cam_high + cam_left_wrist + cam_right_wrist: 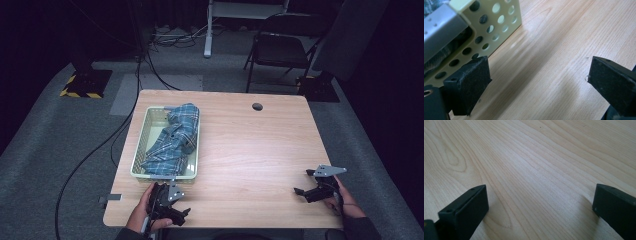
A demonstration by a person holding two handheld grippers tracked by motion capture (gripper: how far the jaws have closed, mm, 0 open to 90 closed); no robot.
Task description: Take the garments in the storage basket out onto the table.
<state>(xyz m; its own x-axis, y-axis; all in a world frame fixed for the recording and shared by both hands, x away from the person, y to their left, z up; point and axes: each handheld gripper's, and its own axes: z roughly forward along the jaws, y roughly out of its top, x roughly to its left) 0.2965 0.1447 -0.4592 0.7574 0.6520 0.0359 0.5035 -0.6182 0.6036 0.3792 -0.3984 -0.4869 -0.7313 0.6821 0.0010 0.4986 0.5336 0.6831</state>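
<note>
A pale green perforated basket (140,137) stands on the left side of the wooden table (250,150), with a crumpled blue plaid cloth (172,140) in it. My left gripper (172,201) rests just in front of the basket's near edge, open and holding nothing. The left gripper view has the basket wall (491,27) at the upper left, beside the open left gripper (536,72). My right gripper (303,182) sits near the front right corner, open over bare wood. Its jaws stand wide apart in the right gripper view (539,195).
A round cable hole (257,106) lies near the table's far edge. Behind the table stand a folding chair (280,47) and a white desk leg (208,30). Cables (100,145) run across the grey floor at the left, near a stand with a striped base (84,84).
</note>
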